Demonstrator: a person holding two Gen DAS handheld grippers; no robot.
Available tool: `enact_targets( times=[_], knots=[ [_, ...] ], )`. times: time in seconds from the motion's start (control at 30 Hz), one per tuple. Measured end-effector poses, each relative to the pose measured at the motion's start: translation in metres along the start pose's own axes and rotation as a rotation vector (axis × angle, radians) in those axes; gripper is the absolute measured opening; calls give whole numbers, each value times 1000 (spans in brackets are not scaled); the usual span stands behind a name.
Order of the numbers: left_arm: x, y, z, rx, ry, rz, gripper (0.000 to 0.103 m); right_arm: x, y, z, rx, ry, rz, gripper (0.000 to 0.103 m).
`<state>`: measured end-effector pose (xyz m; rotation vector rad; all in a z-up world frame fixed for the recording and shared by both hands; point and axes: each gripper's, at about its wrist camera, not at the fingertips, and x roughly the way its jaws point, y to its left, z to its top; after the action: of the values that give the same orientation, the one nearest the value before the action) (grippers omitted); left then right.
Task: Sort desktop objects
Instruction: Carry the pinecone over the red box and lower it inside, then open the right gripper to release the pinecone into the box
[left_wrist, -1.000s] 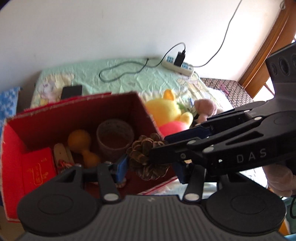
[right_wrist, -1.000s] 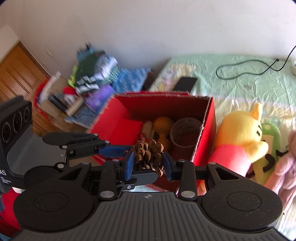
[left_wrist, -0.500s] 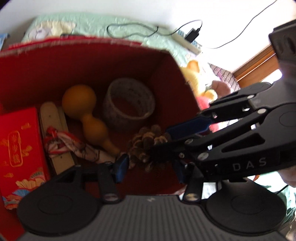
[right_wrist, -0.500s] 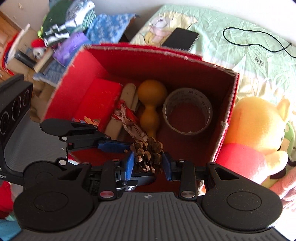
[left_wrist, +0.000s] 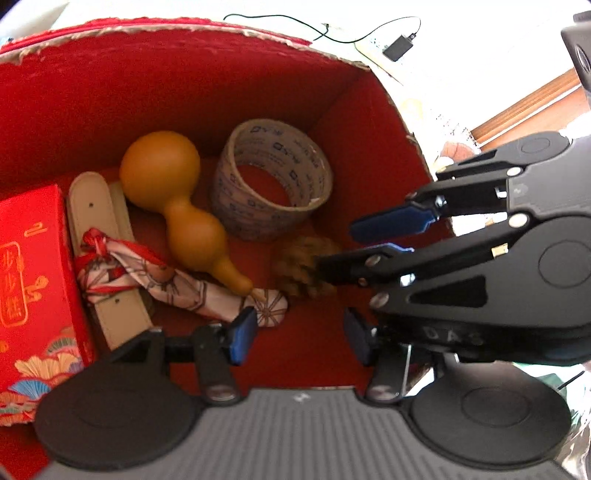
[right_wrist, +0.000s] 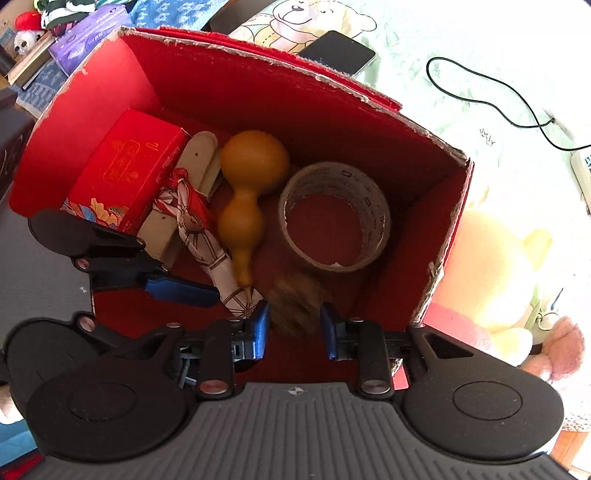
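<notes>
Left wrist: left claw (left_wrist: 295, 336) spread, empty, above red box (left_wrist: 184, 85). Right wrist: right claw (right_wrist: 293, 326), closing, straddles the blurred pine cone (right_wrist: 295, 301), seemingly released; lift straight, clear of tape roll (right_wrist: 334, 225).

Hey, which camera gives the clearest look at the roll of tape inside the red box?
The right wrist view: the roll of tape sits whole and unobstructed, looked into from above. The left wrist view shows it whole too, but more from the side, so its printed wall reads better than its opening.
</notes>
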<state>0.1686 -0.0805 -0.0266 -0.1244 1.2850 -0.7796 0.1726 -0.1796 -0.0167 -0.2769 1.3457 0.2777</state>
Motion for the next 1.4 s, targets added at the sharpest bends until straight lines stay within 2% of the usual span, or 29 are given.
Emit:
enact_targets(
  times=[0.23,0.3,0.37,0.47,0.7,0.8,0.87,1.07,1.23,1.4],
  knots=[
    [-3,-2,2,1,-9,-5,56,-10,-4,-3,1,-75,-12,31],
    [-7,-7,2,17,-25,30,56,-14,-4,-4,8,-101,-17,31],
    [-15,-11,0,31,-55,71,62,-16,-4,-6,16,-131,-19,32],
    [-23,-19,-2,61,-109,160,66,-15,-8,-9,54,-151,-13,32],
    [-32,-21,0,71,-153,319,67,-10,-15,-8,143,-197,-3,33],
    [-40,-19,-2,66,-180,377,71,-11,-14,-10,167,-210,-11,34],
    [-45,-17,-4,61,-202,422,75,-13,-11,-11,176,-226,-29,38],
    [-54,-15,-6,36,-230,558,77,-15,-3,-13,248,-273,-74,45],
    [-58,-6,-7,-4,-222,595,77,-16,-1,-12,305,-294,-78,55],
    [-61,2,-7,-51,-202,621,79,-19,9,-14,348,-324,-114,56]
  ],
)
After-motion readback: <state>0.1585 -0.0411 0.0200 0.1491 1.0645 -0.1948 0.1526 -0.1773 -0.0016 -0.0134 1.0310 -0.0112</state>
